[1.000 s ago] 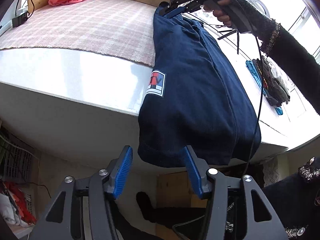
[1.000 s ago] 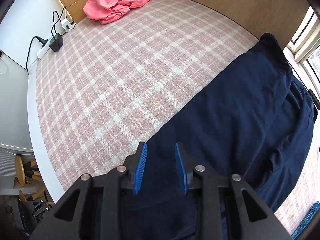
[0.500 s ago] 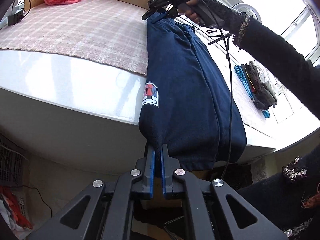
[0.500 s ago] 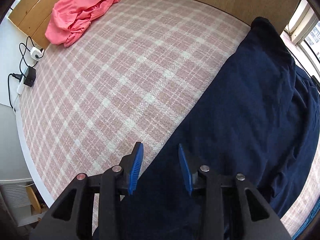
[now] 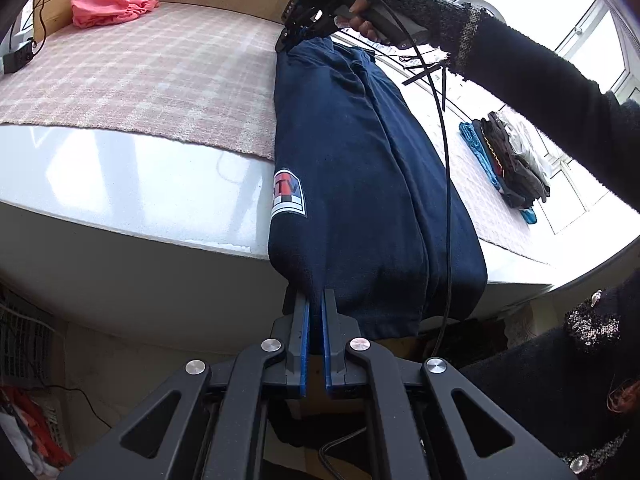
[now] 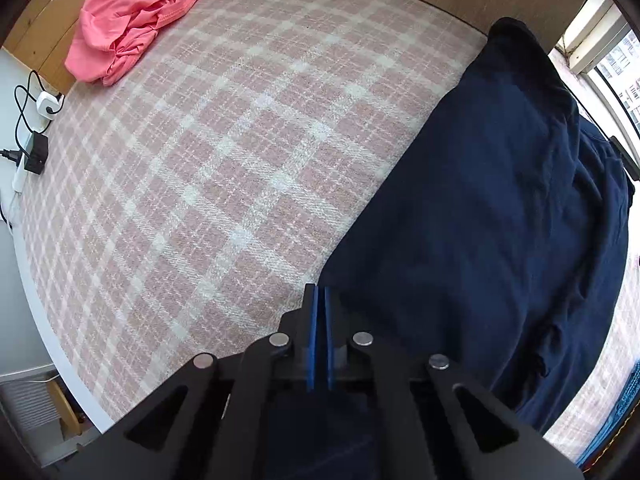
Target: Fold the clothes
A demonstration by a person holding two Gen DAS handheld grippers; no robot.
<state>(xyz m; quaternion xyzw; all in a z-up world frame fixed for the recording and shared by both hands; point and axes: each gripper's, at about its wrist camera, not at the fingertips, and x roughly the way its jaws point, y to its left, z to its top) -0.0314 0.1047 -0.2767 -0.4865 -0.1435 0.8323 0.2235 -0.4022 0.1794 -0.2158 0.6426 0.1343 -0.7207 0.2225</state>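
Note:
A navy blue garment (image 5: 360, 184) with a red, white and blue patch lies across the pink plaid blanket (image 5: 152, 80) and hangs over the table's front edge. My left gripper (image 5: 316, 300) is shut on its hanging bottom corner, below the table edge. My right gripper (image 5: 298, 30) shows in the left wrist view, hand-held at the garment's far end. In the right wrist view the right gripper (image 6: 320, 292) is shut on the edge of the navy garment (image 6: 480, 220), just above the blanket (image 6: 224, 152).
A crumpled pink garment (image 6: 132, 24) lies at the far left corner (image 5: 108, 8). A pile of folded dark and blue clothes (image 5: 508, 160) sits at the right. A power strip with cables (image 6: 32, 148) lies at the left edge. Wooden panels back the table.
My left gripper closed on the navy garment's bottom corner about half a second ago and still holds it. My right gripper, open earlier, has now closed on the garment's far edge.

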